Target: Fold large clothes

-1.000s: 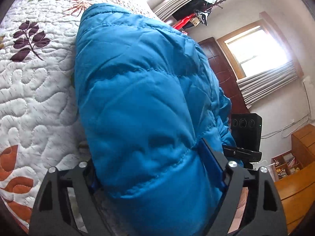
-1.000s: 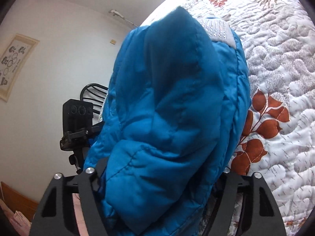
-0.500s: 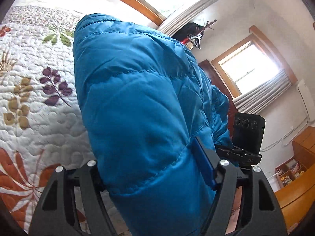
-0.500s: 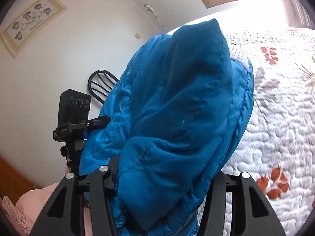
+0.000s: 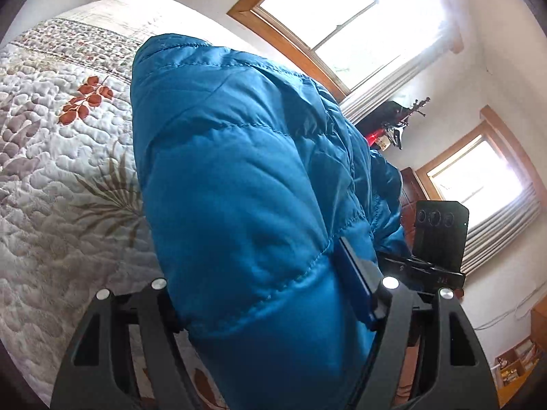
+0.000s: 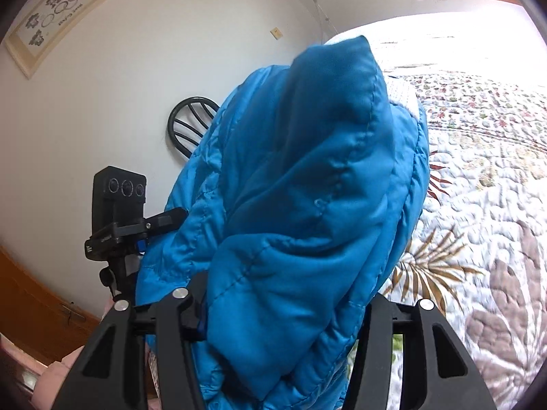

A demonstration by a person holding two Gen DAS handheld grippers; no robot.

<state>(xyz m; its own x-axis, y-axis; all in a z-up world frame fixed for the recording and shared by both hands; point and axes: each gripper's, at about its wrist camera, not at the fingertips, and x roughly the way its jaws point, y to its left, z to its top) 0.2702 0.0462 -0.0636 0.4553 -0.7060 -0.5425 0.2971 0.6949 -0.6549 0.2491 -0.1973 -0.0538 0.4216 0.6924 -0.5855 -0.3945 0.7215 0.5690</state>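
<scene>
I have raised the blue jacket [image 5: 246, 184] off the quilt [image 5: 61, 177]; left gripper [image 5: 273, 294] and right gripper [image 6: 283, 307] both pinch it. Fold can proceed.

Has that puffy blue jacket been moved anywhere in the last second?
Yes. The blue puffer jacket, gripped in both claws, has been lifted and carried along the quilted bedspread: the windows now show above it, and different leaf prints lie beside it.

Bright daylight glares through the windows [image 5: 328, 10]; fisheye edges curve, perhaps slightly blurred.
</scene>
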